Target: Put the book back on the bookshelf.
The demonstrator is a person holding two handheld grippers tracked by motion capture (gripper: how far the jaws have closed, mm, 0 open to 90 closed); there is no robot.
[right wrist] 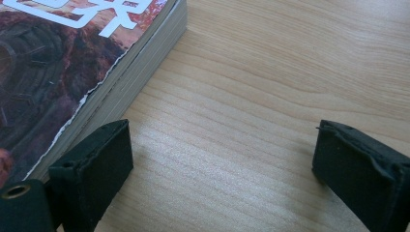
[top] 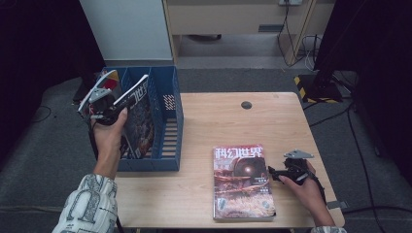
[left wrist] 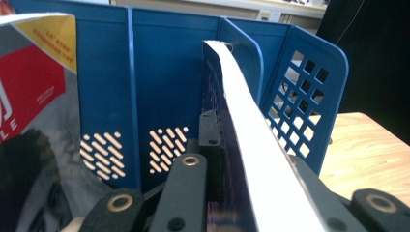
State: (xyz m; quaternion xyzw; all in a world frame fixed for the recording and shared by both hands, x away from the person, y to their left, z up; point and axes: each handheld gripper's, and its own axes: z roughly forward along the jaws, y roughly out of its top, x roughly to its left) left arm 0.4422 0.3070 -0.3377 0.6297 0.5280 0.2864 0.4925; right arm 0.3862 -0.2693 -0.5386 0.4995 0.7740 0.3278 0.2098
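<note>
While the left gripper (top: pixel 109 108) clamps a magazine (top: pixel 138 114) in the blue rack (top: pixel 170 121), the right gripper (top: pixel 276 174) gapes empty beside a stack (top: pixel 241 182).

This looks like an office or lab room set up for recording. A small wooden surface (top: pixel 291 126) with a cable hole (top: pixel 246 105) stands on grey carpet (top: pixel 43 160). On it sit a blue file rack (top: pixel 167 121) holding magazines and a stack of magazines (top: pixel 242 182). Behind are a pale cabinet (top: pixel 128 29) and a wooden desk frame (top: pixel 233 17), with cables (top: pixel 291 39) trailing over the floor. Black curtains (top: pixel 374 58) close both sides, and hazard tape (top: pixel 303 87) marks a stand's base.
</note>
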